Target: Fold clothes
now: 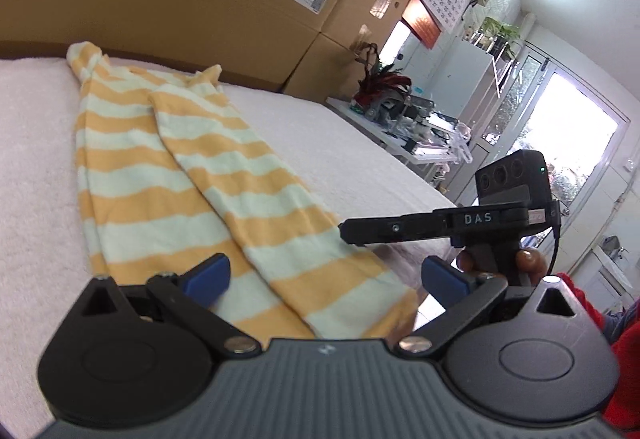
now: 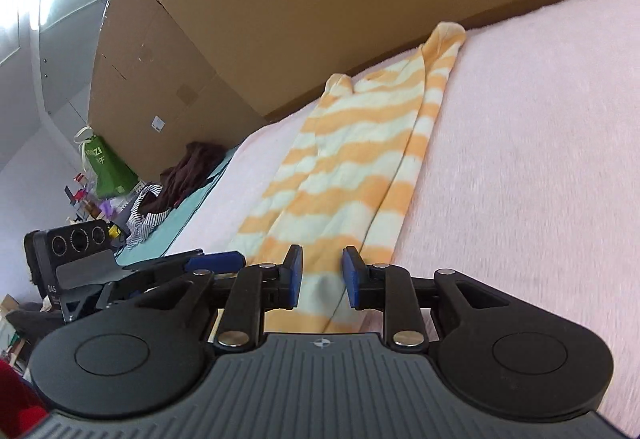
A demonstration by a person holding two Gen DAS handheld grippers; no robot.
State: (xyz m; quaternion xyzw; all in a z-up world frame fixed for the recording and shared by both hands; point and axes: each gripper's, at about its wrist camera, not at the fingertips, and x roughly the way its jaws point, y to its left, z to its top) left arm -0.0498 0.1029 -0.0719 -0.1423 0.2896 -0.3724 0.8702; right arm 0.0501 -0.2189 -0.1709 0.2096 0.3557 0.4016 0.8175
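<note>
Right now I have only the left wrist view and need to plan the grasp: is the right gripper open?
Observer: Yes, the right gripper is open; the striped garment shows in the gap.
Operator: Clamped on it?
Observer: No, the fingers stand apart, either side of its near end.
Operator: More clothes around?
Observer: A dark heap lies on a teal cloth beyond the blanket.

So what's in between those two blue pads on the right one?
The near end of the striped cloth lies between the open right gripper pads, as the right wrist view shows; the pads aren't closed on it.
</note>
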